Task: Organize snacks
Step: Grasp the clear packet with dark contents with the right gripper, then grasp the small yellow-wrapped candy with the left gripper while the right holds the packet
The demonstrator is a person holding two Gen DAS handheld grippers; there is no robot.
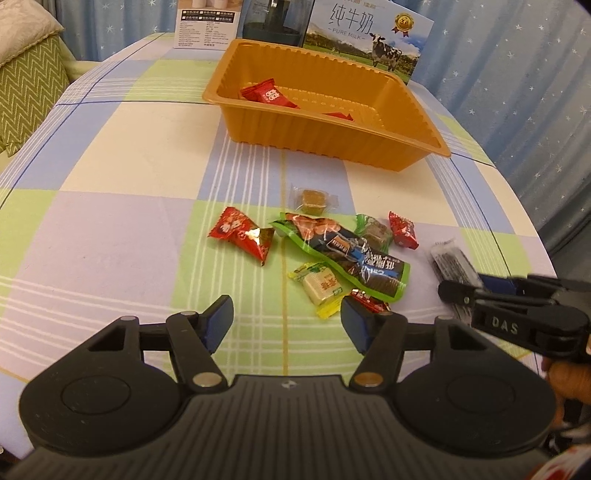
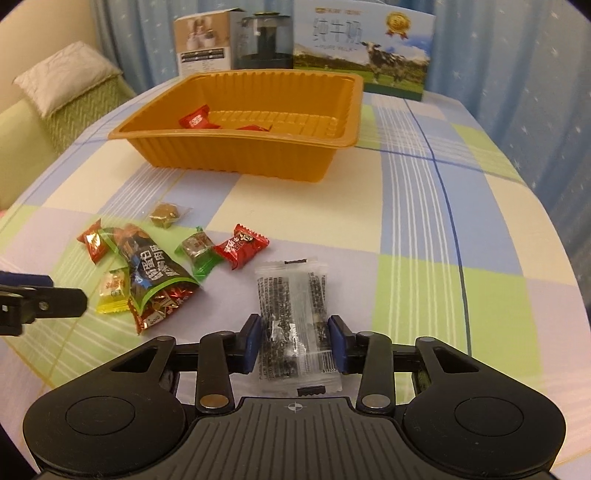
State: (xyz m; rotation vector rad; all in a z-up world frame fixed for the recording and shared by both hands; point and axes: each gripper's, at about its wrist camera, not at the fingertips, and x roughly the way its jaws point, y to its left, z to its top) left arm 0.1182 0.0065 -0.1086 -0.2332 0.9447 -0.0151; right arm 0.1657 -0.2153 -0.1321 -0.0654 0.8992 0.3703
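Note:
An orange ribbed tray (image 1: 314,133) (image 2: 229,155) stands at the back of the checked tablecloth with red candies (image 1: 267,95) (image 2: 197,118) inside. In front of it lies a loose pile: a green-and-black pouch (image 1: 343,251), a yellow candy (image 1: 319,288), red candies (image 1: 242,234) and a brown cube (image 1: 312,202). My left gripper (image 1: 286,317) hovers open just short of the pile, nothing between its pads. Right of the pile, my right gripper (image 2: 294,341) is shut on a clear packet with black print (image 2: 291,325) (image 1: 452,264), both blue pads against its long edges.
A milk carton box (image 1: 369,37), a white box (image 1: 207,22) and a dark jar (image 1: 273,22) stand behind the tray. A green cushion (image 1: 26,85) lies off the left side. The tablecloth curves down at the right edge, before a blue curtain.

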